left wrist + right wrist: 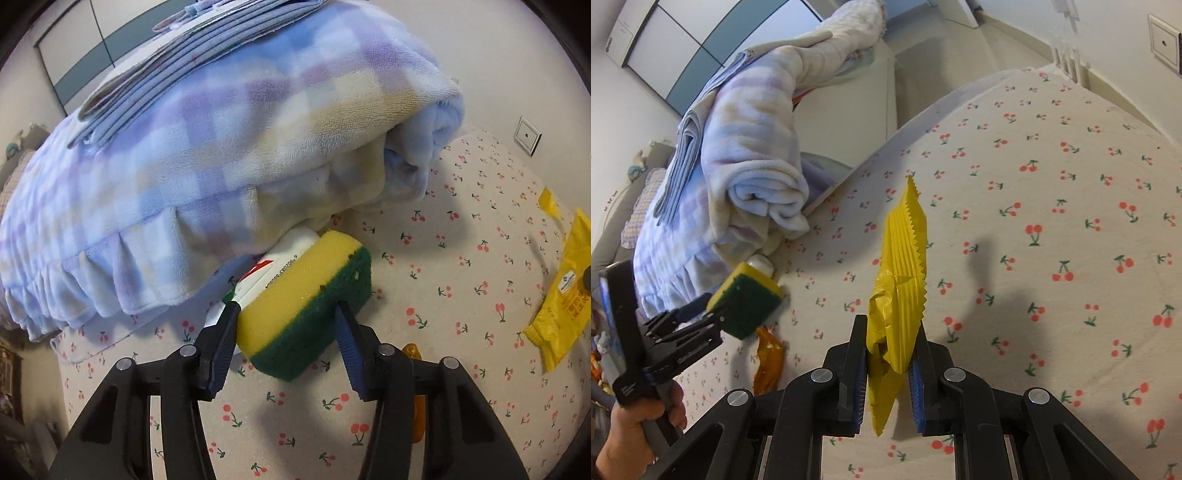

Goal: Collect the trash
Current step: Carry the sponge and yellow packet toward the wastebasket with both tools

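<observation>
My left gripper (286, 314) is shut on a yellow and green sponge (306, 299), held just above the cherry-print bed sheet (443, 266); it also shows in the right wrist view (746, 299). A white tube (273, 262) lies behind the sponge, partly under the folded blanket (207, 166). My right gripper (890, 332) is shut on a yellow wrapper (897, 280), held upright above the sheet; the wrapper also shows in the left wrist view (561, 291). An orange wrapper (770, 363) lies on the sheet below the left gripper.
The blue and purple checked blanket (738, 158) with folded cloths (192, 55) on top fills the left of the bed. A wall socket (1163, 42) is at the far right. A wardrobe (683, 48) stands behind.
</observation>
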